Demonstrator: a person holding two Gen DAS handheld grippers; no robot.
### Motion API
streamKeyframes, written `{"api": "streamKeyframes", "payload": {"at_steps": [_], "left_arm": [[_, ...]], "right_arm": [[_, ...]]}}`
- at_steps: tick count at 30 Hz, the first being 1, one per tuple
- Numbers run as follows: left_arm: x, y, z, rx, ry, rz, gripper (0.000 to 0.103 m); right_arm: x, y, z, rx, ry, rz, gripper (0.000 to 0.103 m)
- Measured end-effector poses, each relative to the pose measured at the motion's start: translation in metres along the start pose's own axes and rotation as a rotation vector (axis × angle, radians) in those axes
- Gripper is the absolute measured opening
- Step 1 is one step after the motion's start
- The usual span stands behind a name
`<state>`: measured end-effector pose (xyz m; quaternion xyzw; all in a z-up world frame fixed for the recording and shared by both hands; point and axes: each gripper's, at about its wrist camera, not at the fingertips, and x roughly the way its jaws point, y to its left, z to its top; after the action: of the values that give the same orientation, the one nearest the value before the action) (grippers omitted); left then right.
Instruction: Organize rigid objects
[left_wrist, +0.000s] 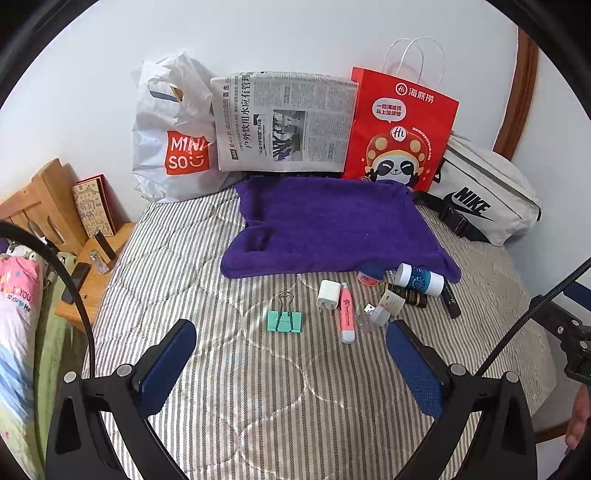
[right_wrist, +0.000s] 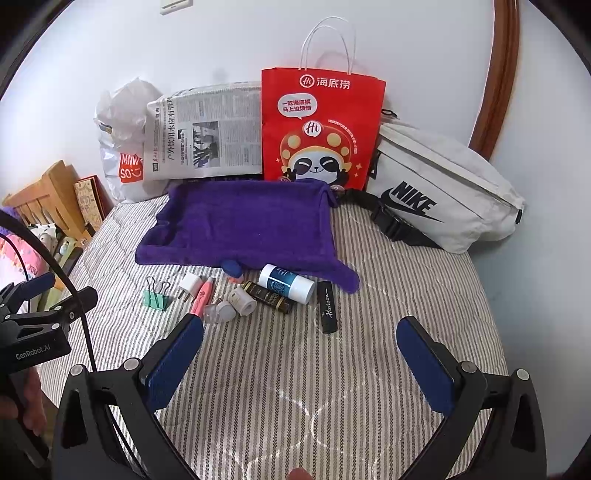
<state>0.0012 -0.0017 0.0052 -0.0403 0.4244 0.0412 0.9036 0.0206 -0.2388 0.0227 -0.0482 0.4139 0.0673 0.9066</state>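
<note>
Small objects lie on the striped bed in front of a purple towel (left_wrist: 332, 225) (right_wrist: 243, 225): a green binder clip (left_wrist: 285, 320) (right_wrist: 157, 297), a white charger plug (left_wrist: 328, 294) (right_wrist: 189, 285), a pink highlighter (left_wrist: 346, 312) (right_wrist: 204, 295), a white tape roll (right_wrist: 243, 301), a white-and-blue bottle (left_wrist: 419, 279) (right_wrist: 286, 283), a dark gold-lettered tube (right_wrist: 269, 296) and a black tube (right_wrist: 326, 306). My left gripper (left_wrist: 291, 332) hovers open just before the clip. My right gripper (right_wrist: 301, 328) is open, nearer than the black tube.
Along the wall stand a white Miniso bag (left_wrist: 173, 144), a folded newspaper (left_wrist: 284, 122), a red paper bag (left_wrist: 397, 129) (right_wrist: 321, 125) and a white Nike waist bag (left_wrist: 484, 192) (right_wrist: 439, 184). A wooden bedside shelf (left_wrist: 96, 266) sits left of the bed.
</note>
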Motion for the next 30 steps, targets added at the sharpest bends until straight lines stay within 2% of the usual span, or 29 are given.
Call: {"api": "streamKeyframes", "payload": {"at_steps": [22, 30], "left_arm": [[0.009, -0.007, 0.005, 0.037, 0.011, 0.000, 0.103], [0.032, -0.002, 0.004, 0.053, 0.034, -0.027, 0.103]], "right_arm": [[0.006, 0.001, 0.002, 0.003, 0.006, 0.019, 0.103], [0.021, 0.000, 0.000, 0.004, 0.009, 0.042, 0.103]]}}
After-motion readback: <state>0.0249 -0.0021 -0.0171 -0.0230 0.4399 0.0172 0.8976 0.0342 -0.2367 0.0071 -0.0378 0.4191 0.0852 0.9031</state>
